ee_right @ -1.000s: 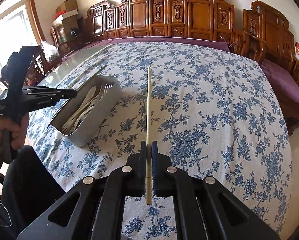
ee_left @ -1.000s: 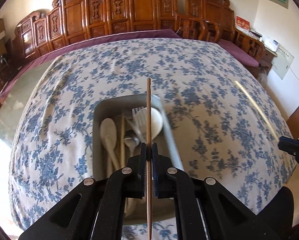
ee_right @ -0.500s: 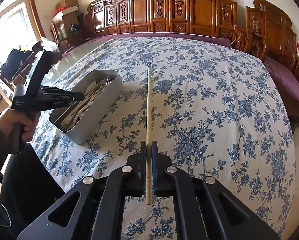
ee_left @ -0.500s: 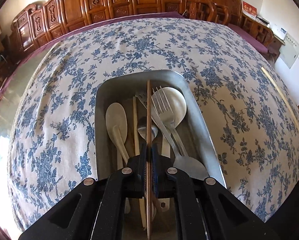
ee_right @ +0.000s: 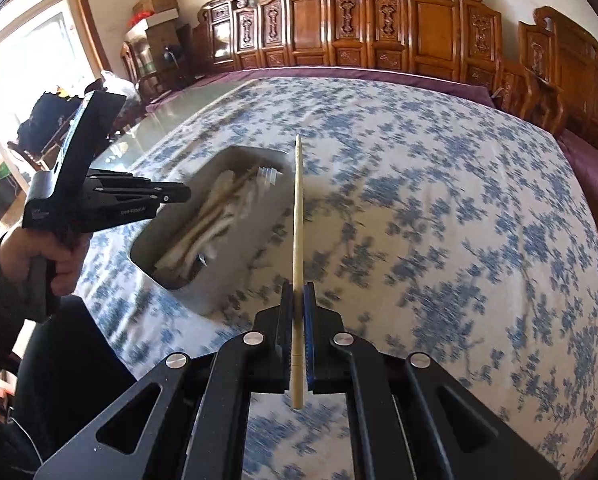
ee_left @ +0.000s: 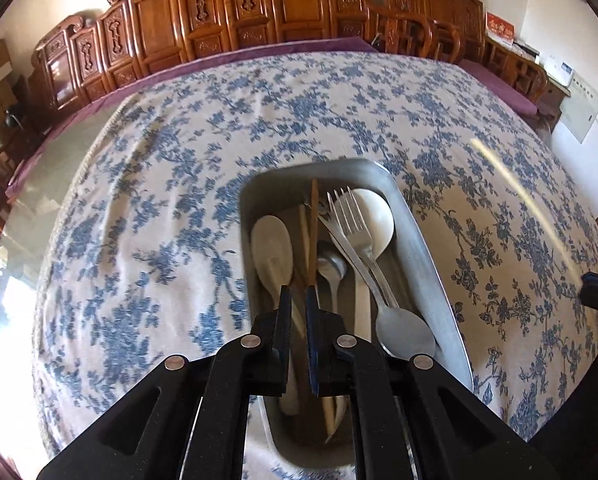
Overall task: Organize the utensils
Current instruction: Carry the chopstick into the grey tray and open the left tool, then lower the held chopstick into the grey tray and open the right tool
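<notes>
Holding spoons, a fork (ee_left: 349, 220) and chopsticks, the metal tray (ee_left: 427, 264) sits under the parted, empty left tool (ee_left: 297, 300); right tool (ee_right: 297, 292) clamps a pale chopstick (ee_right: 297, 216).

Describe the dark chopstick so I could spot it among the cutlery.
Find the metal tray on the blue-flowered tablecloth. Inside it, between the white spoon and the fork, lies the dark chopstick: the only thin, brown wooden stick, running lengthwise.
</notes>
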A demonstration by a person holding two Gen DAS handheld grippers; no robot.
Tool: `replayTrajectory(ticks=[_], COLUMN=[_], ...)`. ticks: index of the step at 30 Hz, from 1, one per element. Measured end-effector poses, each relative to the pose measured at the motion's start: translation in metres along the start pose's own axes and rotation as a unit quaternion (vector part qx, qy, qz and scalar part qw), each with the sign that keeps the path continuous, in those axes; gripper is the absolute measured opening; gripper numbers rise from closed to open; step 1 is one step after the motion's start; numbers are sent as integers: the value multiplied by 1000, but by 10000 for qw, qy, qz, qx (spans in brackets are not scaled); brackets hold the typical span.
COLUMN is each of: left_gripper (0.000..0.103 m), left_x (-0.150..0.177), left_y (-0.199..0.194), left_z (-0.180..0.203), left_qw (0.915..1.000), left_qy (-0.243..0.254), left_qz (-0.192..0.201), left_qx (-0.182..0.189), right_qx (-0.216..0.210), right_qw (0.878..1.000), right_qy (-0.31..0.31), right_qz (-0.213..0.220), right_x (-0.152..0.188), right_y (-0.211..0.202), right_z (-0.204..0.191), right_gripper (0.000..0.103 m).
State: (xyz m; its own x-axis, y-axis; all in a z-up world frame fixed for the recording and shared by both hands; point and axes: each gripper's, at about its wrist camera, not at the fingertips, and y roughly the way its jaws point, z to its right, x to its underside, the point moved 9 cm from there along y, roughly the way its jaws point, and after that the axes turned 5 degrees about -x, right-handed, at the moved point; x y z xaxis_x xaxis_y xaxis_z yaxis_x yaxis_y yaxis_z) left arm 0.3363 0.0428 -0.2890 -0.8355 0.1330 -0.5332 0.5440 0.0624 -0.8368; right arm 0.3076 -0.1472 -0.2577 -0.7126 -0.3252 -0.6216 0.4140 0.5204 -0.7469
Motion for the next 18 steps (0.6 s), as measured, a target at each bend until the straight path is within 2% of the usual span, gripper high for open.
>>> replayTrajectory(ticks=[9,11,13,14,15,18], left_gripper=[7,9,18,26,40,62], left_x=[0,1,2,3,4,7], left_y=[-31,-36,-40,-42,-43,-46], left_z=[-29,-36,-41,-44,-45,-53], left_qw=[9996,9995,9994,9993,9993,9989], left_qy=[-146,-163,-196,-217,-232,-314], left_qz=[233,265,297,310,308,344], left_qx=[10,2,-10,-4,9,23], right_qx=[-177,-220,-261,-275,-280,-261], right_qw=[9998,9997,9996,9995,9995,9994], right_qy=[-86,-53,-22,-11,-13,-42], right_qz=[-81,-99,-123,-139,-159,-210], right_x=[-21,-24,-26,-27,-27,-29], right_y=[25,30,35,38,41,49], right_z=[-36,-41,-46,-49,-52,-59], right_gripper=[6,6,6,6,6,6])
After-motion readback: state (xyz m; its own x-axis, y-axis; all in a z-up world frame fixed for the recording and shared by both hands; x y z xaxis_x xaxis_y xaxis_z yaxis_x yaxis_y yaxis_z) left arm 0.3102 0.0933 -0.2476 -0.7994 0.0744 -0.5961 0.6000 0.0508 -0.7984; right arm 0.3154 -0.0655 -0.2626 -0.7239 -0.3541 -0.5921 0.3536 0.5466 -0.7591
